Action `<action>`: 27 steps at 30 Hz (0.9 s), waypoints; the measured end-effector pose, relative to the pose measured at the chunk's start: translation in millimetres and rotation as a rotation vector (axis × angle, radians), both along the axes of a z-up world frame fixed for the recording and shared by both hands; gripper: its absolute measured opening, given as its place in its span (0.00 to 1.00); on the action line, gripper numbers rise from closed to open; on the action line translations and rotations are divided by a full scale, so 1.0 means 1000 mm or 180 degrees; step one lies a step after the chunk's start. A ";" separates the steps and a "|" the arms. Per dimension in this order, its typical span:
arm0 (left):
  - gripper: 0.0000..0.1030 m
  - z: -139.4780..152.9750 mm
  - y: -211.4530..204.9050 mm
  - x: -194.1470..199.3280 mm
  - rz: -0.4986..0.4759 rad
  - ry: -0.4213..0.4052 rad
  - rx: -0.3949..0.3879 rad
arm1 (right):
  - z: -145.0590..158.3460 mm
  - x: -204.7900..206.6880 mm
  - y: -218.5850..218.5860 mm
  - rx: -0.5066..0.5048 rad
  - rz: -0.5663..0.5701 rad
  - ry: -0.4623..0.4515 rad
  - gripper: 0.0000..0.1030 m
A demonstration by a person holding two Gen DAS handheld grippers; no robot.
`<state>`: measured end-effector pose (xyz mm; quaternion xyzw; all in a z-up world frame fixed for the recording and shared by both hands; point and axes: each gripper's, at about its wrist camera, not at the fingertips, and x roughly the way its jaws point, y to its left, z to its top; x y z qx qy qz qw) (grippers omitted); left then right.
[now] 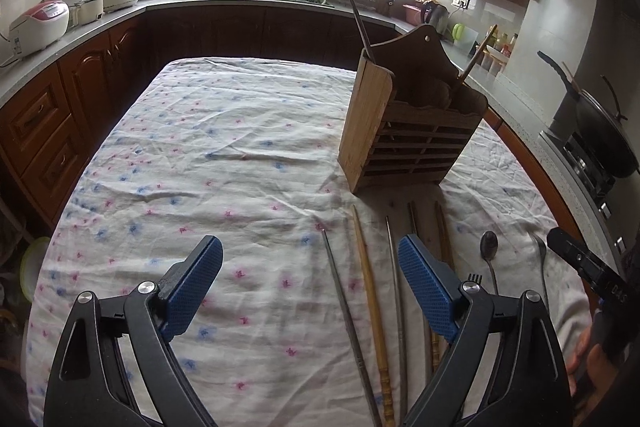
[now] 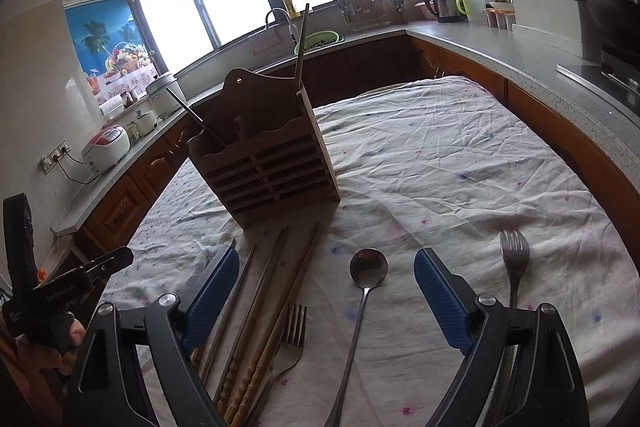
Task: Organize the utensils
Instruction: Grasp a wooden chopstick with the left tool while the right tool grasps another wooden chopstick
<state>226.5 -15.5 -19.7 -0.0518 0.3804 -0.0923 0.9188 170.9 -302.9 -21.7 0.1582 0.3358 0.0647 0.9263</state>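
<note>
Kitchen: wrinkled floral tablecloth carries wooden holder, chopsticks, spoon; left gripper and right gripper both released, empty.

The left gripper is pointing forward and downward, its blue-padded fingers standing wide apart and gripping nothing. The right gripper is angling downward likewise, jaws spread and empty. A hand is holding the left gripper's handle.
</note>
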 end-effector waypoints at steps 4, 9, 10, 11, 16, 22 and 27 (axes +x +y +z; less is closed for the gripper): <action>0.80 -0.010 -0.013 0.015 -0.0101 0.0114 0.0096 | -0.010 0.014 0.004 -0.0006 0.0047 0.0143 0.62; 0.72 -0.027 -0.035 0.040 -0.0304 0.0346 0.0190 | -0.022 0.035 0.009 0.0038 0.0139 0.0306 0.37; 0.69 -0.030 -0.039 0.045 -0.0339 0.0379 0.0204 | -0.024 0.040 0.009 0.0046 0.0157 0.0341 0.35; 0.65 -0.033 -0.043 0.050 -0.0372 0.0412 0.0224 | -0.027 0.045 0.011 0.0053 0.0174 0.0381 0.31; 0.56 -0.043 -0.057 0.069 -0.0434 0.0505 0.0315 | -0.042 0.071 0.020 0.0038 0.0265 0.0568 0.26; 0.50 -0.057 -0.064 0.084 -0.0498 0.0630 0.0391 | -0.060 0.096 0.035 -0.0053 0.0365 0.0757 0.23; 0.44 -0.066 -0.065 0.087 -0.0533 0.0664 0.0437 | -0.070 0.103 0.042 -0.0255 0.0379 0.0859 0.13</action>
